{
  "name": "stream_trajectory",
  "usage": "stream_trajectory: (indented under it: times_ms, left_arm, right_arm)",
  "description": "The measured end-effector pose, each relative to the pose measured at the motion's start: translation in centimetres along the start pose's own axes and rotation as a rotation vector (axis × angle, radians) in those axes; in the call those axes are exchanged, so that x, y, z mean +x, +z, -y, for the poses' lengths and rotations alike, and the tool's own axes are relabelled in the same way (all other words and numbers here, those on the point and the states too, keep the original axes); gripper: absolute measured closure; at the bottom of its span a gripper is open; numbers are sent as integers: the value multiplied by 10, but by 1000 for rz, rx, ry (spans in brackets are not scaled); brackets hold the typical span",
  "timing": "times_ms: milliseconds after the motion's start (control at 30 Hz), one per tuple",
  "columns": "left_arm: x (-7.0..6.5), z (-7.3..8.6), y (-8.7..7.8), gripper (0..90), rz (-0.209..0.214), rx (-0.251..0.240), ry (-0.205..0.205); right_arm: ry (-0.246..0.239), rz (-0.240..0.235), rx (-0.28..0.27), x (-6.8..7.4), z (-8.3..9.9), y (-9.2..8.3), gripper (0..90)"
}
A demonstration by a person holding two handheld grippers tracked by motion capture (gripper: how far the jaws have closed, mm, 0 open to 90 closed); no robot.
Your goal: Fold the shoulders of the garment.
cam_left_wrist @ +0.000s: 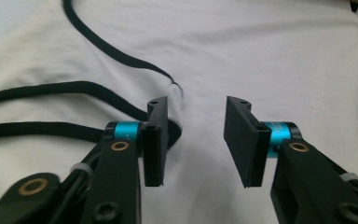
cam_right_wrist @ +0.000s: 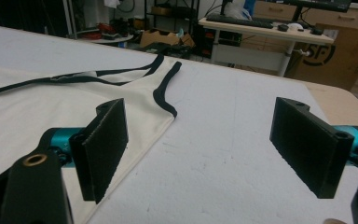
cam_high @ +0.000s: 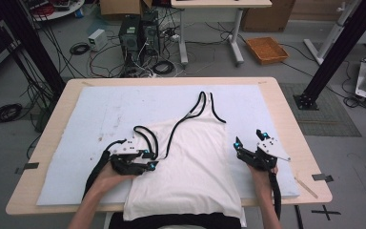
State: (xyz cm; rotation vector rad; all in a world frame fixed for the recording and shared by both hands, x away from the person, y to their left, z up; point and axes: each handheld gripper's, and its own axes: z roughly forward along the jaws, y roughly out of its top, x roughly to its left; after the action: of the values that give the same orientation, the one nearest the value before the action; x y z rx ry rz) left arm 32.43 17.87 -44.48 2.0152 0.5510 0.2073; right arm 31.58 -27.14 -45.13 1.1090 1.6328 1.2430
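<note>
One white tank top (cam_high: 190, 162) with black trim lies flat on a white mat (cam_high: 100, 114) that covers most of the table (cam_high: 286, 114); its straps point toward the far side and its hem hangs over the near table edge. Two grippers work at it, one in each of the person's hands. The left gripper (cam_high: 148, 160) sits at the garment's left armhole, where a loop of black strap (cam_high: 145, 136) curls onto the mat; in the left gripper view its jaws stand spread over the white cloth, one jaw just above the black trim, nothing pinched between them. The right gripper (cam_high: 250, 138) rests on the bare mat just beside the garment's right side edge, jaws spread wide and empty. Open mat lies to the far left, along the far edge and to the right of the right gripper. On the floor beyond the table stands one orange tray (cam_high: 267, 50); its contents cannot be made out.
</note>
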Motion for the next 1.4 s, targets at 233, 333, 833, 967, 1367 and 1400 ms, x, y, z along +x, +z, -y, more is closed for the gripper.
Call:
stream_trajectory:
  times_ms: [233,333,833,967,1367,1400]
  left_arm:
    - [15,10,-23,439,-119,-111,-20]
    - [21,13,-33,362,-169,-154,-34]
    - [36,30,-59,294,-369,-179,-123]
    - [40,33,-59,295,-386,-179,-148]
    - [40,31,-54,311,-480,-132,-170]
    - [40,31,-54,310,-479,-135,-173]
  right_arm:
    - [5,-6,8,-1,0,1,190]
    - [5,-6,6,-1,0,1,190]
    - [2,-33,63,-2,-3,7,190]
    - [54,-95,106,-5,-6,12,190]
    - [119,-262,288,-23,-67,94,241]
    - [119,-260,299,-25,-72,103,241]
